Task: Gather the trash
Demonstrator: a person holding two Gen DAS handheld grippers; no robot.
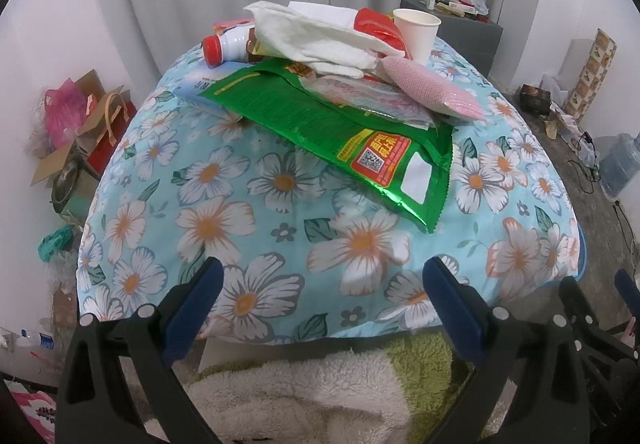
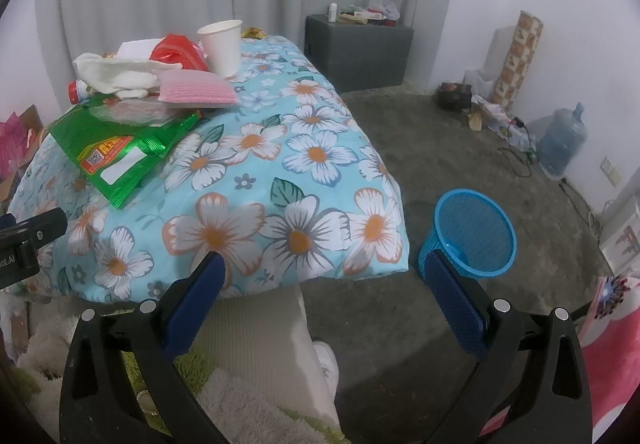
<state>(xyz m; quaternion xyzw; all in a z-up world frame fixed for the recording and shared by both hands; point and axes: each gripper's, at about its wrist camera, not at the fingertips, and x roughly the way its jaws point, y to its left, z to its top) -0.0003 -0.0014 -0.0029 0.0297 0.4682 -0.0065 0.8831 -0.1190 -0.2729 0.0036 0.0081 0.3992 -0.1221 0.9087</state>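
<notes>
both the left gripper (image 1: 324, 276) and right gripper (image 2: 326, 272) hang with fingers spread wide, holding nothing.

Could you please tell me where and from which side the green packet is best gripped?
Probably the green packet is best pinched at its near crimped corner, coming in from the front. That end lies flat and bare on the floral cover, while the far end is pinned under the pink sponge and white cloth. Both grippers, left and right, are open and empty.
</notes>
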